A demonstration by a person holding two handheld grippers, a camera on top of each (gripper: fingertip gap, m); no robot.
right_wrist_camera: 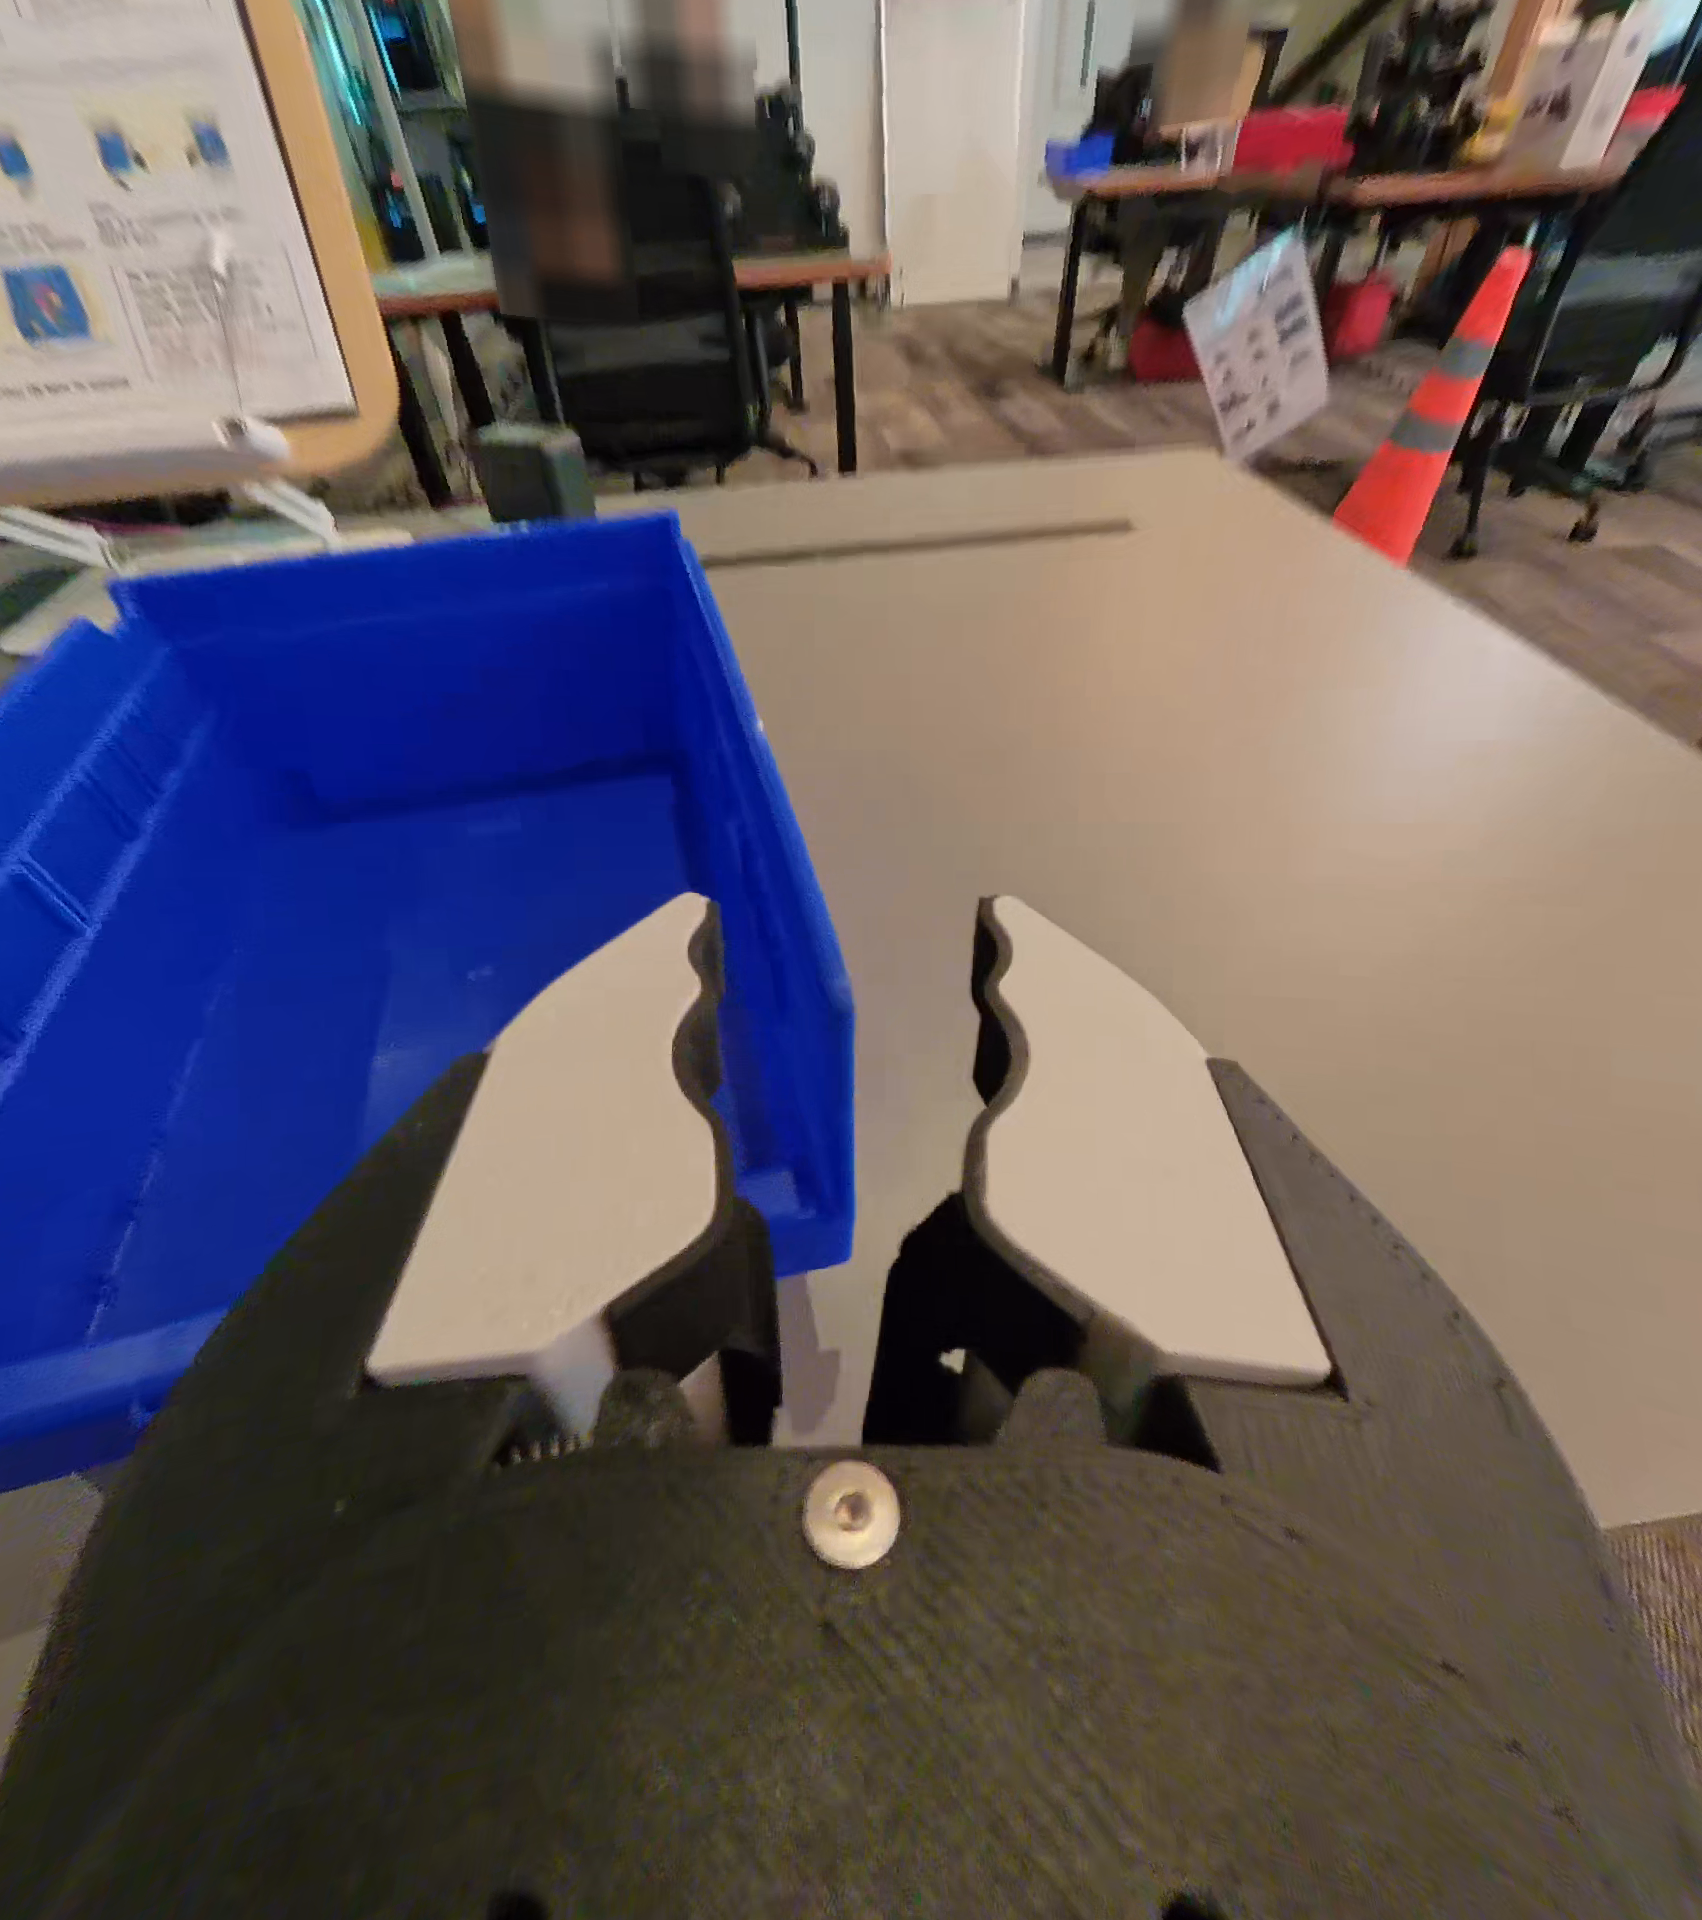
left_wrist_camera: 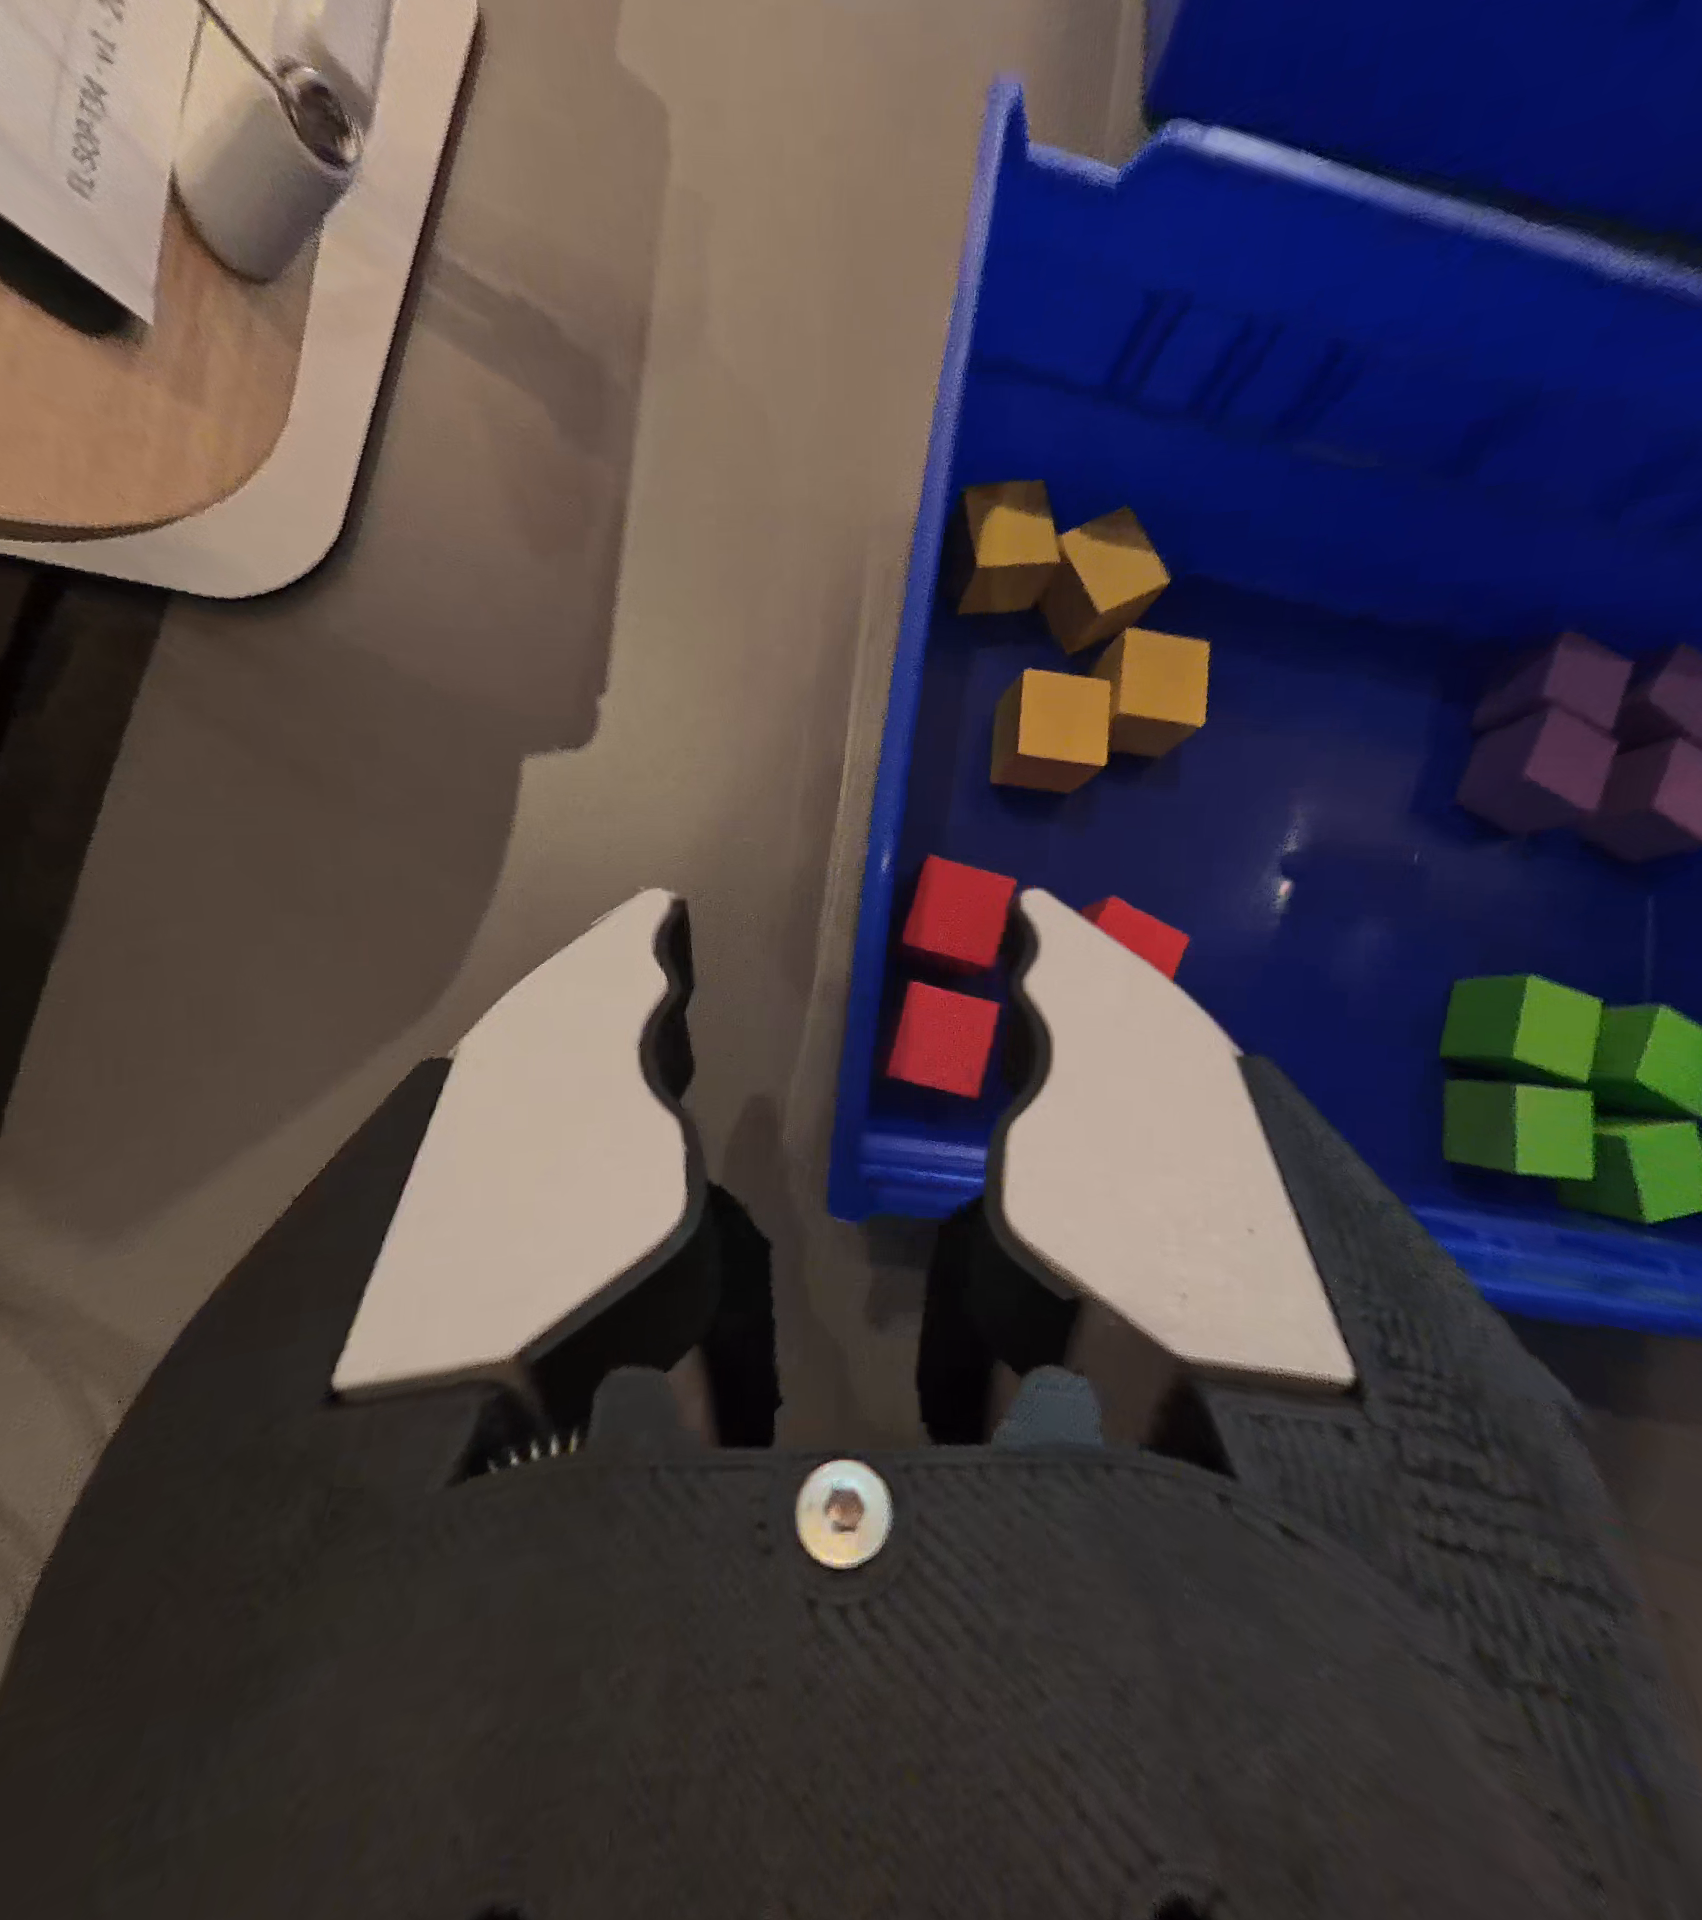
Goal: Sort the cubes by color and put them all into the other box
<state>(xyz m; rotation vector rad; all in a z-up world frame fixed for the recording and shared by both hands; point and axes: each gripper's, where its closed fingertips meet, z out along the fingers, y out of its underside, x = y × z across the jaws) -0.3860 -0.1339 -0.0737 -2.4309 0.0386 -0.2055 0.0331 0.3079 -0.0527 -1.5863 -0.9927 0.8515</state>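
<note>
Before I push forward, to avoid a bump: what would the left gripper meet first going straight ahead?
Probably the table: the open left gripper points down just outside the blue bin wall. The right finger overlaps the red cubes, so depth is unclear.

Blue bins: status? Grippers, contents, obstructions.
Left gripper open, empty, over the blue bin's near-left wall by red cubes. Right gripper open, empty, beside empty blue bin. Nothing between jaws.

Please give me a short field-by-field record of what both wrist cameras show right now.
left claw: open, empty, over the near-left corner of the blue bin
bin contents: yellow cubes, purple cubes, red cubes, green cubes
right claw: open, empty, at the right wall of an empty blue bin
surface: grey table
</note>
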